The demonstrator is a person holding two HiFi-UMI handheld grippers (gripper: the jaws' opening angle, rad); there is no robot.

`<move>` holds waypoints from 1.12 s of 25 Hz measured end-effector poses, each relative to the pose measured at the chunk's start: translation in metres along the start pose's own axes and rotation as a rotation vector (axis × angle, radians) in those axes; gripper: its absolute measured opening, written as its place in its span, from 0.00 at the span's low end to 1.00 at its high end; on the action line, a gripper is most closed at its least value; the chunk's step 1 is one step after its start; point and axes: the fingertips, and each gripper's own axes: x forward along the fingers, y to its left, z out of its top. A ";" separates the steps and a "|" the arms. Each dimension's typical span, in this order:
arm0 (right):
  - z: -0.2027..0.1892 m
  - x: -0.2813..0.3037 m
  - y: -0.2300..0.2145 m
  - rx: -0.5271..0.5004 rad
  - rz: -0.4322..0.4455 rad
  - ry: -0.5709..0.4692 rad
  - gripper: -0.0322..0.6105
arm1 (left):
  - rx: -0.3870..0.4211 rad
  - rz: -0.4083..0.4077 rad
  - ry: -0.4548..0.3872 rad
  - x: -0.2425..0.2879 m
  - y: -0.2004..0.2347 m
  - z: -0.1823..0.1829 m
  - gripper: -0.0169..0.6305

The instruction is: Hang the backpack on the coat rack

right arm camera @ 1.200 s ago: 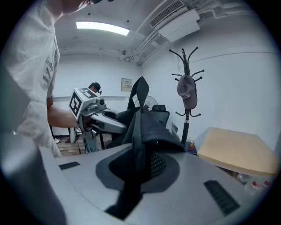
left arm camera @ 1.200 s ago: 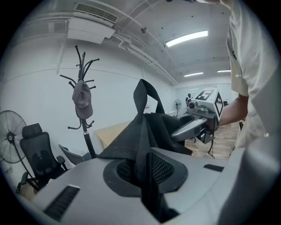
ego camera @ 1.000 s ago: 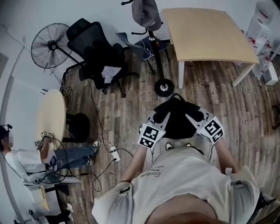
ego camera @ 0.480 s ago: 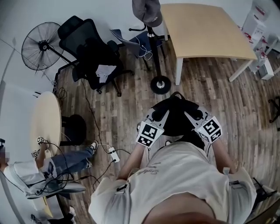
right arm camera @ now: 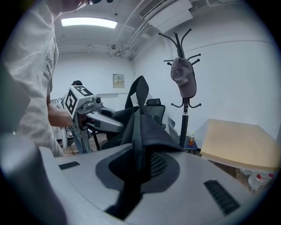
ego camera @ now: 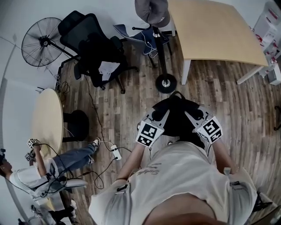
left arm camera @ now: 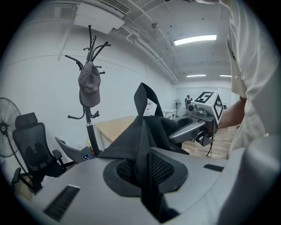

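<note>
1 backpack (ego camera: 178, 118). 2 grippers: left gripper (ego camera: 164, 116), right gripper (ego camera: 189, 116). 1 coat rack (ego camera: 160, 48) w/ 1 cap (ego camera: 151, 11). Left of coat rack: 1 fan (ego camera: 40, 41), 1 office chair (ego camera: 94, 48), 1 round counter (ego camera: 46, 121). Right of it: 1 rectangular counter (ego camera: 215, 30). 1 power strip (ego camera: 116, 152). 2 people: gripper holder (ego camera: 175, 184), seated person (ego camera: 48, 169).

The left gripper (ego camera: 163, 115) and right gripper (ego camera: 192, 115) hold a black backpack (ego camera: 178, 121) between them — the coat rack (ego camera: 160, 52) stands near, beyond it.
</note>
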 end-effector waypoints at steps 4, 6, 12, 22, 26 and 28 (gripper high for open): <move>-0.002 0.019 -0.034 -0.012 0.032 0.005 0.09 | -0.036 0.028 0.014 0.029 0.022 0.002 0.09; 0.001 0.028 -0.054 -0.022 0.052 0.005 0.09 | -0.046 0.047 0.013 0.045 0.035 0.008 0.09; 0.008 0.049 -0.113 -0.077 0.117 0.032 0.09 | -0.079 0.099 0.004 0.094 0.071 0.026 0.09; 0.041 0.071 -0.190 -0.180 0.169 -0.017 0.09 | -0.050 0.183 -0.009 0.144 0.116 0.072 0.09; 0.049 0.081 -0.205 -0.187 0.183 -0.025 0.09 | -0.059 0.199 0.000 0.153 0.130 0.079 0.09; 0.052 0.088 -0.212 -0.186 0.188 -0.024 0.09 | -0.062 0.200 0.007 0.157 0.138 0.080 0.09</move>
